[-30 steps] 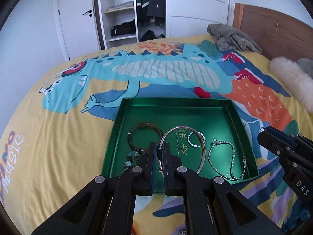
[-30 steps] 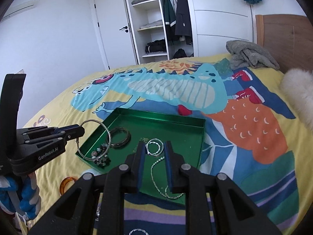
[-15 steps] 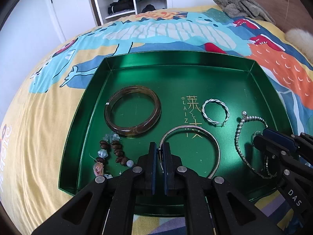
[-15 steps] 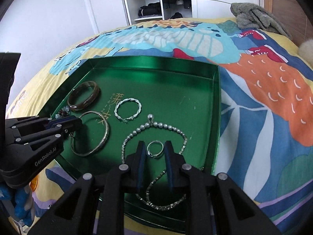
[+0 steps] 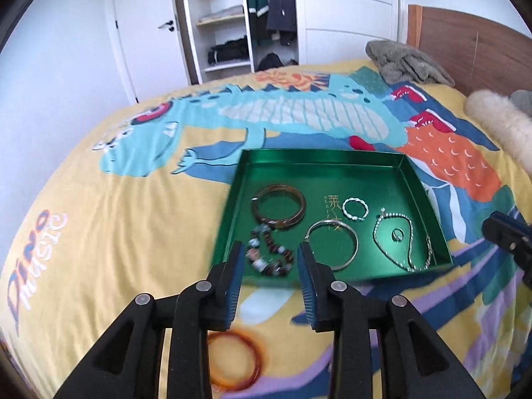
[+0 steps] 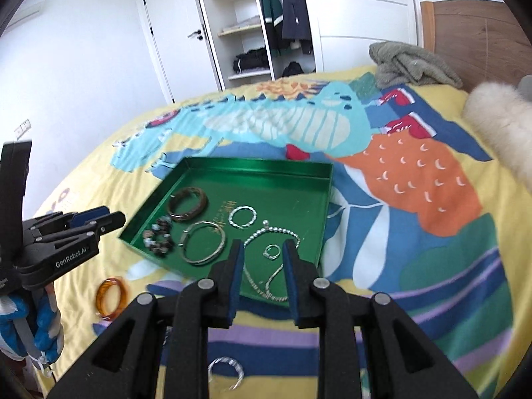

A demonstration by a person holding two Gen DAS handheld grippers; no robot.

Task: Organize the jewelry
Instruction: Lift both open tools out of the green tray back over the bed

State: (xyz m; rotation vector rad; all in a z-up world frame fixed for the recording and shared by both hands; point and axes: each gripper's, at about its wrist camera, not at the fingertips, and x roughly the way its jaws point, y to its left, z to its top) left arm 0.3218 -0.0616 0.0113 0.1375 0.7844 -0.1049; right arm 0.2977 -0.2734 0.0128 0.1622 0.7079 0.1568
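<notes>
Left wrist view shows the left tongs spread and empty, the amber bangle on the bed just beneath and behind their tips, outside the green tray; right tongs likewise spread; silver bangle below them.

Bed bears green tray; amber bangle; grey towel

A home bedroom: bed under a yellow dinosaur-print duvet, wooden headboard behind, open white wardrobe with folded clothes on shelves and hanging jackets, white door, grey blanket crumpled near the headboard.
</notes>
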